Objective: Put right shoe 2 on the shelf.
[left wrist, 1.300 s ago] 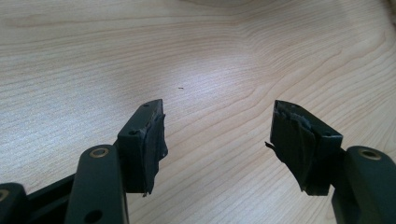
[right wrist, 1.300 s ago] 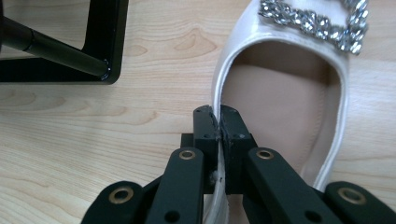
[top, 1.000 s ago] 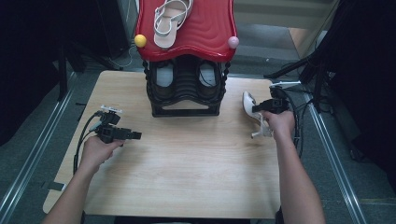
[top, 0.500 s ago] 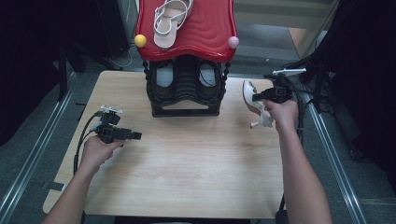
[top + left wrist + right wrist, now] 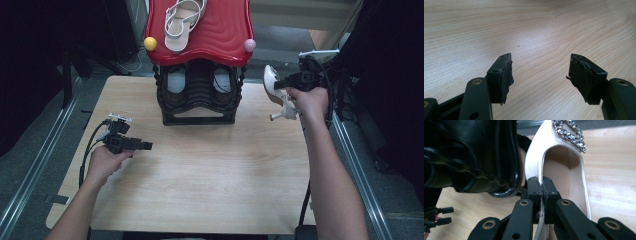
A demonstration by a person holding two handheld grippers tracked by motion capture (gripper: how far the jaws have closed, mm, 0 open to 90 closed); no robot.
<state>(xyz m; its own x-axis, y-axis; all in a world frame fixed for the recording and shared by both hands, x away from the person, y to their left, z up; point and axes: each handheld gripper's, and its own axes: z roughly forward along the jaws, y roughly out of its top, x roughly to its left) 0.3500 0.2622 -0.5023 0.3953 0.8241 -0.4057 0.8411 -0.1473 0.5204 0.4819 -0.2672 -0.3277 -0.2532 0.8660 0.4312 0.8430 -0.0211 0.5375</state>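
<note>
At the right of the high view, the right claw [image 5: 286, 84] grips a white high-heeled shoe [image 5: 274, 90] and holds it clear of the wooden bench [image 5: 210, 175], just right of the black shoe rack [image 5: 199, 95]. In the right gripper view its jaws are pressed together on the shoe's side wall, at the lower middle of the frame; a rhinestone buckle [image 5: 569, 133] sits on the toe at the top, and the rack's dark bars lie at the upper left. The rack's red top [image 5: 220, 30] carries a beige strappy sandal [image 5: 182, 22] at the upper middle of the high view. The left claw [image 5: 146, 146] rests low over the bench at the left, jaws apart with nothing between them.
</note>
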